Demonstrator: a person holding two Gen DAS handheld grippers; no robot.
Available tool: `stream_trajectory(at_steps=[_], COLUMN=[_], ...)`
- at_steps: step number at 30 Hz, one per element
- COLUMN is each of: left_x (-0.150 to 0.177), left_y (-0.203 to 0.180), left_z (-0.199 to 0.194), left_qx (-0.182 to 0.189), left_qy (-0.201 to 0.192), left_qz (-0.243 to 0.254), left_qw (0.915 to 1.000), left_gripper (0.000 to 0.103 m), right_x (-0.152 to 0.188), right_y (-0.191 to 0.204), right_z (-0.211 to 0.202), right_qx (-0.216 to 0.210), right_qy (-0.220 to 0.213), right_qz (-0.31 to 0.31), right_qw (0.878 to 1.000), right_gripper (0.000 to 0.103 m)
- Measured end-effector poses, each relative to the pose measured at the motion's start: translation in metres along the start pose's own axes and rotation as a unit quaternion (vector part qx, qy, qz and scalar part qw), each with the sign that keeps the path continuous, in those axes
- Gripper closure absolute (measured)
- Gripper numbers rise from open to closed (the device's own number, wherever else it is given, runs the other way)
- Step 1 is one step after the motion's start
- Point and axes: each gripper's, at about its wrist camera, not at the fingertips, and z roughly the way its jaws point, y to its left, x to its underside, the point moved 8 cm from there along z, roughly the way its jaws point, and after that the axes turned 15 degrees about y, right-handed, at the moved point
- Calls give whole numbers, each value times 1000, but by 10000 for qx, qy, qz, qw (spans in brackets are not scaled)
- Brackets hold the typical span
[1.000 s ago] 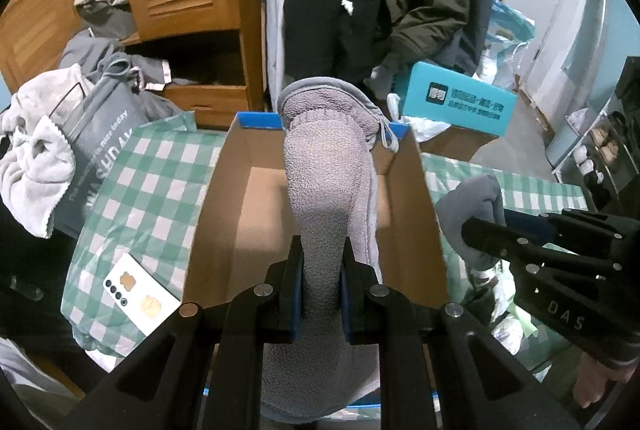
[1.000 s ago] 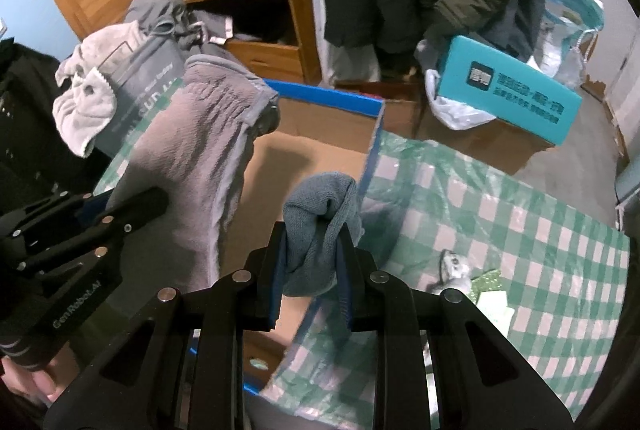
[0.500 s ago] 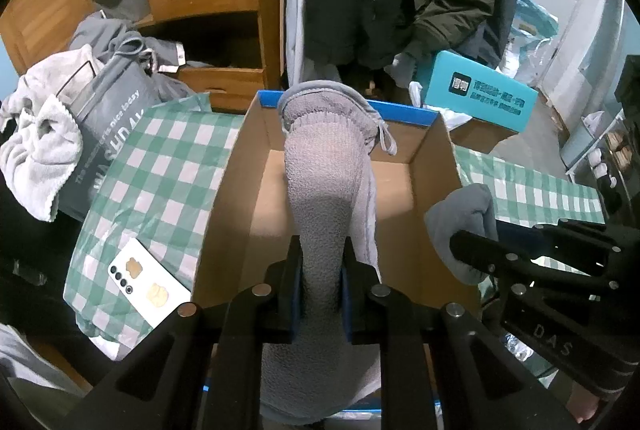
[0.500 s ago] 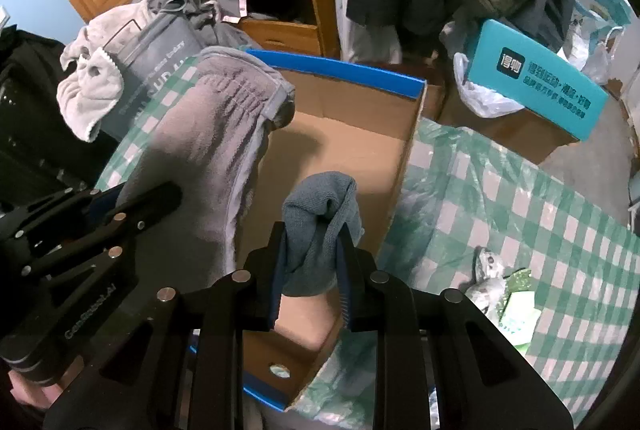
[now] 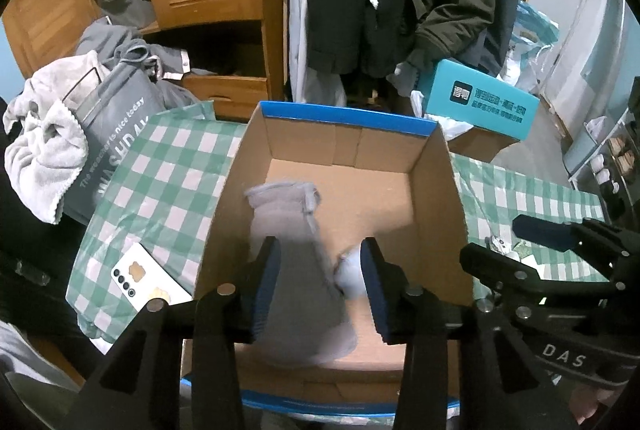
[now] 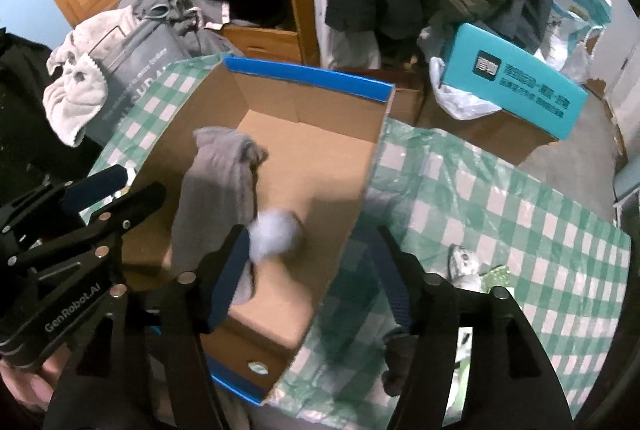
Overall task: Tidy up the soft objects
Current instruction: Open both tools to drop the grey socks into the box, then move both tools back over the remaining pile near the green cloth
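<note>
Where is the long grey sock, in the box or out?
In: the long grey sock lies on the cardboard box floor, both claws open.

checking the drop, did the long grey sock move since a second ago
Yes. The long grey sock has dropped out of the left gripper, now open, into the cardboard box.

"DAS" on right gripper [image 5: 560, 310]; "GenRobot.AI" on left gripper [image 6: 72, 306]; "nice today" on grey bag [image 5: 116, 145]
</note>
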Motion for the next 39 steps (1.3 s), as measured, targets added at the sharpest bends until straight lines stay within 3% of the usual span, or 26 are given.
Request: stream_trajectory(at_steps=[4,9,24,29,31,39], left_x=[1,4,18,22,23,31], left_y=[-9,-22,-84,-106,-115,-147], left_z=[2,2,5,6,7,12], left_qx=[27,9,278,277,302,386], left_qy=[57,119,328,380,431,563], left_qz=[81,231,781,987,1060,1292], left_qw=[9999,9997,9960,9940,9930,9893], left_gripper=[55,46,46,41,35,35], right_x=[3,8,44,59,64,86], right_y=[-12,-26,-81,-102,-109,-145], right_z=[-9,-20,-36,-38,-38,-35], right_qx=[80,205,272,396,453,350], right_qy=[-149,-300,-372,-379,-388,-318], right_qz=[106,210,532,648,673,1008], right_qw=[9998,9991,9975,9964,9959,9938], right_gripper=[27,26,26,26,26,26])
